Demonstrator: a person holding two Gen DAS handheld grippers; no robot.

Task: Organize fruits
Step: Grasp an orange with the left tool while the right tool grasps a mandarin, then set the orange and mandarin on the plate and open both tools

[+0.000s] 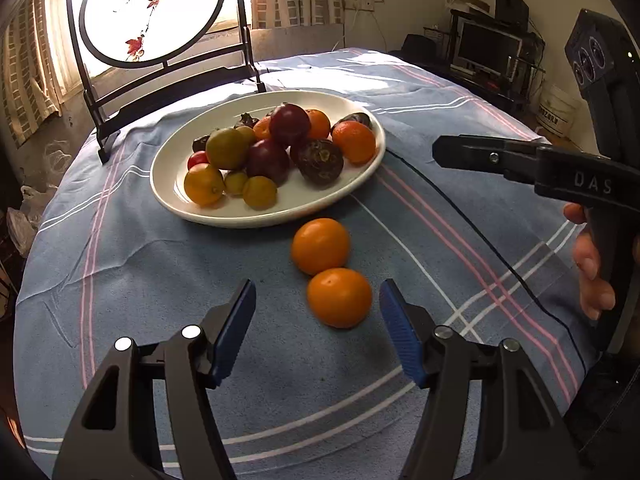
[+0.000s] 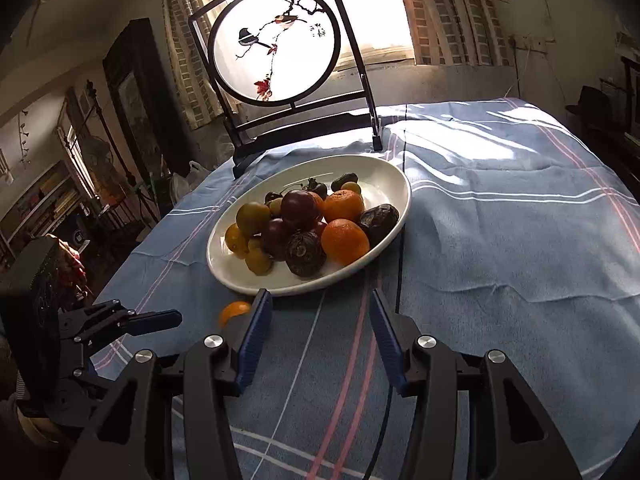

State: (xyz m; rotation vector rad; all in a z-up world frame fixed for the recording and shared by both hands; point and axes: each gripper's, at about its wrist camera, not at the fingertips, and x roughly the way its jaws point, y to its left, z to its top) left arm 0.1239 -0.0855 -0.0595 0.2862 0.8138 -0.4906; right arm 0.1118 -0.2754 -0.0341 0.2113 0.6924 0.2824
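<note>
- Your left gripper (image 1: 318, 330) hangs with its blue fingers (image 1: 236, 330) apart and nothing between the pads; the near mandarin (image 1: 339, 297) sits just ahead of the gap, a touch toward the right finger.
- Second loose mandarin (image 1: 320, 246) lies touching the first, between it and the white oval plate (image 1: 172, 184), just off the plate's near rim.
- Your right gripper (image 2: 318, 336) is spread too, empty, aimed at striped cloth just short of the plate.
- Handling, as I judge it: these are light, round and firm-skinned with soft flesh, so they will roll at a nudge. Close across the widest middle, gently; a hard squeeze bruises.
- The two touch, so pinching the near one may send the other rolling.
- The plate is heaped: more mandarins, dark passion fruits (image 1: 320, 160), yellow-green citrus (image 1: 227, 148). Bare room shows on its near and left parts; a drop onto the pile could tumble.
- The blue cloth (image 1: 120, 280) over the bench is wrinkled but open all round the plate; its edge falls away well left of the plate.
- The bird screen (image 1: 152, 12) stands just behind the plate: keep low.
</note>
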